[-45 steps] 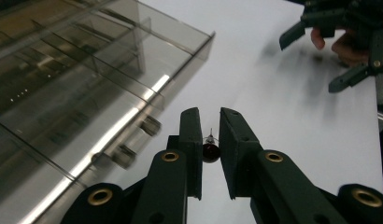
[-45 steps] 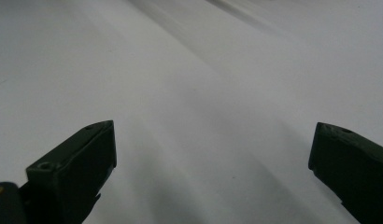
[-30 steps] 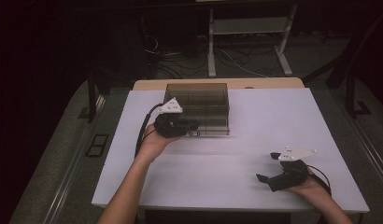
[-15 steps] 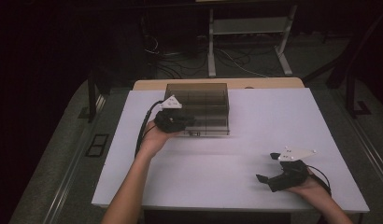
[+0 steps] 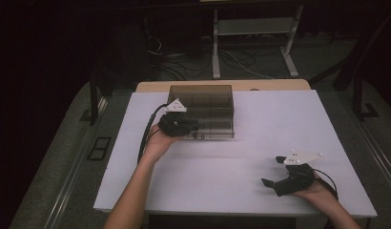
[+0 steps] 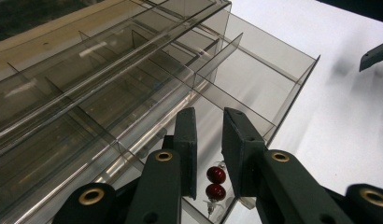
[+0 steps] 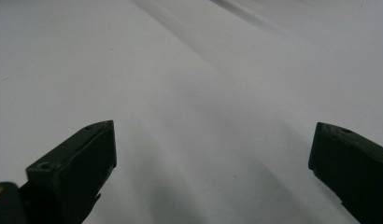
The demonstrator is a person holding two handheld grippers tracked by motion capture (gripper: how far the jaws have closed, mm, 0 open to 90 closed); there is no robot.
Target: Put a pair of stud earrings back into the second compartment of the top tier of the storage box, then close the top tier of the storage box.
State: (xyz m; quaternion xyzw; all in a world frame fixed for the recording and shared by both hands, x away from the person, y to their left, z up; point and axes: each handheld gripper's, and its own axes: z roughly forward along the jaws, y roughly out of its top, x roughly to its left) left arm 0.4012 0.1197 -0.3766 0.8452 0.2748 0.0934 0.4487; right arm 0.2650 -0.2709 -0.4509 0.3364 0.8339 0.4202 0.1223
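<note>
The left gripper [image 6: 209,140], jaws slightly apart and just opening, hangs over 2 red beads [image 6: 216,183] in the unlabelled clear box [image 6: 255,74].

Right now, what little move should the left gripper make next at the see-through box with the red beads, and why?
Probably open a little wider and back away. The left gripper has just been opening, its jaws a narrow gap apart with nothing between them, and the pair of shiny red beads seems to lie inside the smoky clear plastic compartment box.
</note>
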